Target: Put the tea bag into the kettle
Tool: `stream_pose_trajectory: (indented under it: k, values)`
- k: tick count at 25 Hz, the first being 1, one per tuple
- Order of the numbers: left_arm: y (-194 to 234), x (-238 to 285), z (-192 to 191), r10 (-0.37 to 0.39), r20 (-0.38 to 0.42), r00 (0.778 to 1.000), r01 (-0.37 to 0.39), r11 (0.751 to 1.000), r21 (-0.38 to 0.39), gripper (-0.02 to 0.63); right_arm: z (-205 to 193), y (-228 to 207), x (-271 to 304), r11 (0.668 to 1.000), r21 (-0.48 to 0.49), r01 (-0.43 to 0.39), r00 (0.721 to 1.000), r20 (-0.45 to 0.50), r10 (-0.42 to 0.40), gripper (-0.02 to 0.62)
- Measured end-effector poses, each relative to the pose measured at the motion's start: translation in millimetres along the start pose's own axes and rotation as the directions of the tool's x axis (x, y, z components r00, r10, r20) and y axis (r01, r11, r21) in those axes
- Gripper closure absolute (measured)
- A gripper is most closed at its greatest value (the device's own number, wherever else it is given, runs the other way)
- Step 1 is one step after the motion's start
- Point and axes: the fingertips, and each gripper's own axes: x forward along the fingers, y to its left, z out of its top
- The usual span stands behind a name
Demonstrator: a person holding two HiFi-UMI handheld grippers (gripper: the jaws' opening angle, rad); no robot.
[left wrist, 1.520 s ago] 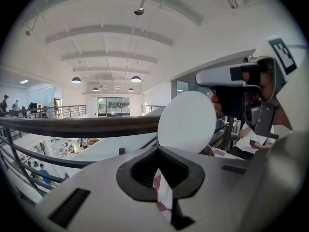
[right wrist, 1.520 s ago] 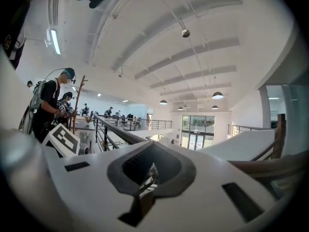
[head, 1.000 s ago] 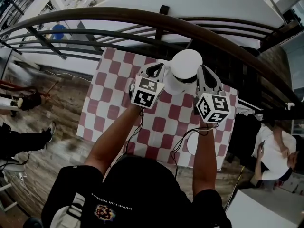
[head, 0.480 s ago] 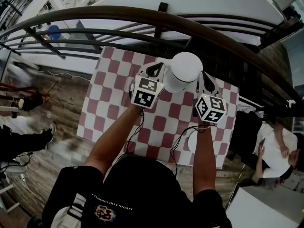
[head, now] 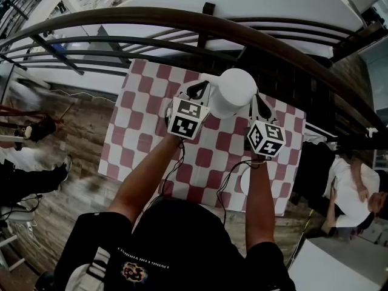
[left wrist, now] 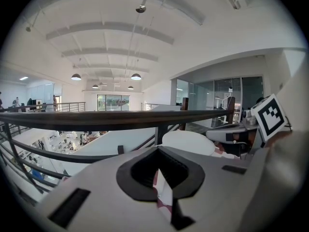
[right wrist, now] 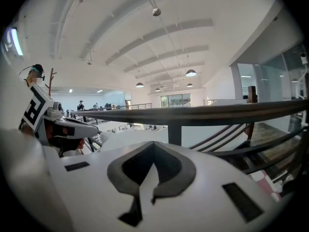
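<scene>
1. A square tabletop [head: 139, 132] under a red-and-white chequered cloth [head: 200, 156] stands with its far edge against a dark curved wooden handrail [head: 182, 18] with metal bars
2. A white rounded kettle [head: 235, 88] stands near the tabletop's far edge, a little right of the middle, with its round white top turned to the head view
3. The left tongs [head: 200, 88] sit just beside the kettle's left side; in the left gripper view their jaws are together, leaving only a thin slit
4. That slit shows a white sliver and a bit of red check; I cannot tell whether this is something pinched or only the cloth beyond
5. The right tongs [head: 259, 100] sit just beside the kettle's right side, jaws closed together, with a pale sliver in their seam too
6. The tea bag cannot be made out for certain in any view
7. A white round flat thing [head: 244, 183] lies towards the tabletop's near right corner, partly hidden by the right forearm
8. Black cables run from both tongs back along the forearms
</scene>
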Motion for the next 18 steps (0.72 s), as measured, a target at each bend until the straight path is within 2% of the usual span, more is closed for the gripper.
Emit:
stream_pose_trajectory:
  k: [6, 13, 18]
  values:
    - [-5.1, -2.5, -4.0, 0.004, 0.005, 1.000, -0.004, 1.000, 0.011, 0.606, -4.1, 3.8, -6.3, 1.000, -0.009, -0.011, 1.000, 0.011, 0.011, 0.584]
    - [-11.4, -13.5, -1.1, 0.001, 0.015, 1.000, -0.002, 1.000, 0.013, 0.606, 13.2, 13.7, -23.8, 1.000, -0.010, -0.028, 0.998, 0.055, 0.029, 0.584]
    - [-21.3, -40.2, 7.2, 0.007, 0.045, 0.999, -0.008, 0.999, 0.031, 0.606, 28.2, 27.6, -55.6, 0.998, -0.032, -0.045, 0.994, 0.098, 0.048, 0.583]
